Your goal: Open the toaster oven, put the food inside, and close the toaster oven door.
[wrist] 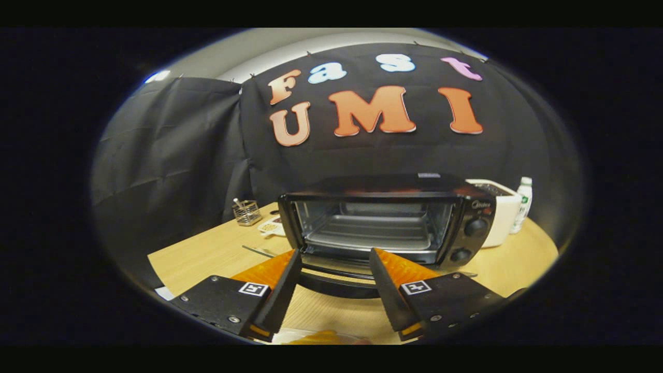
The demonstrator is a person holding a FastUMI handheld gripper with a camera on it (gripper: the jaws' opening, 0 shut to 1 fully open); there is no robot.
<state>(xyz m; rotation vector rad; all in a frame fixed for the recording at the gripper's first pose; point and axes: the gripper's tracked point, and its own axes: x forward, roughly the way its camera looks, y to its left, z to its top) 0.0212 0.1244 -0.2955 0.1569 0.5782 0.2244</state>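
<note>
Gripper view of a wooden table in the booth. From left to right: a wire basket near the wall, a flat pale item just beside the oven's left side, the oven at centre, a white appliance touching or just behind its right side, and a bottle beyond that. The oven door lies folded down and open, its dark handle edge between the fingertips; the cavity shows a bare metal tray, with two knobs on the right panel. The gripper is spread wide and holds nothing, fingers flanking the door's front edge. A yellowish object, probably the food, sits below and between the fingers, too blurred to identify. It is judged light and soft, best pinched gently across its middle; the door is stiff, hinged, and best lifted by its front edge.
</note>
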